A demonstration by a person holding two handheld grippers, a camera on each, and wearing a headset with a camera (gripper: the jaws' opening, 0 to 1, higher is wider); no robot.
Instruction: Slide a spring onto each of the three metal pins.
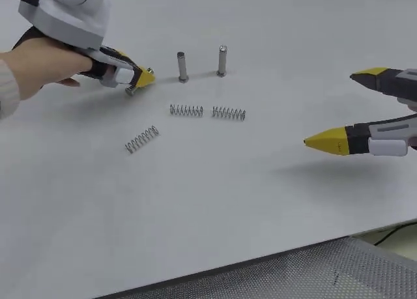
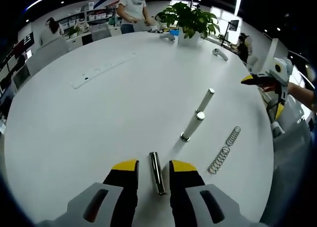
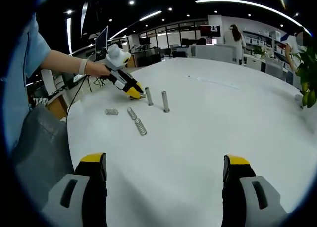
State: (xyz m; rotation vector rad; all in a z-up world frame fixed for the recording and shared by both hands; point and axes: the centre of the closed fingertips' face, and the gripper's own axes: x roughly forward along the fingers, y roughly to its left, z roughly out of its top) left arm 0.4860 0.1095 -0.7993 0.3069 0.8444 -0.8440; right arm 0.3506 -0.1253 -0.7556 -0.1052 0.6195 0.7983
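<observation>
White worktop (image 1: 215, 208) holds three light-looking, bendy springs (image 1: 186, 110) by two standing pins (image 1: 182, 67). Left gripper (image 2: 154, 165) sits slightly open around a lying pin (image 2: 157, 180); right gripper (image 3: 163, 160) is wide open. Pinch springs softly, mid-coil.

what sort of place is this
Most likely an open-plan office or lab: a big white round table, desks with a monitor behind it, a potted plant, and people working under ceiling strip lights.

Shiny metal pins (image 1: 182, 66), wire springs (image 1: 186, 110), smooth matt table (image 1: 228, 201).
</observation>
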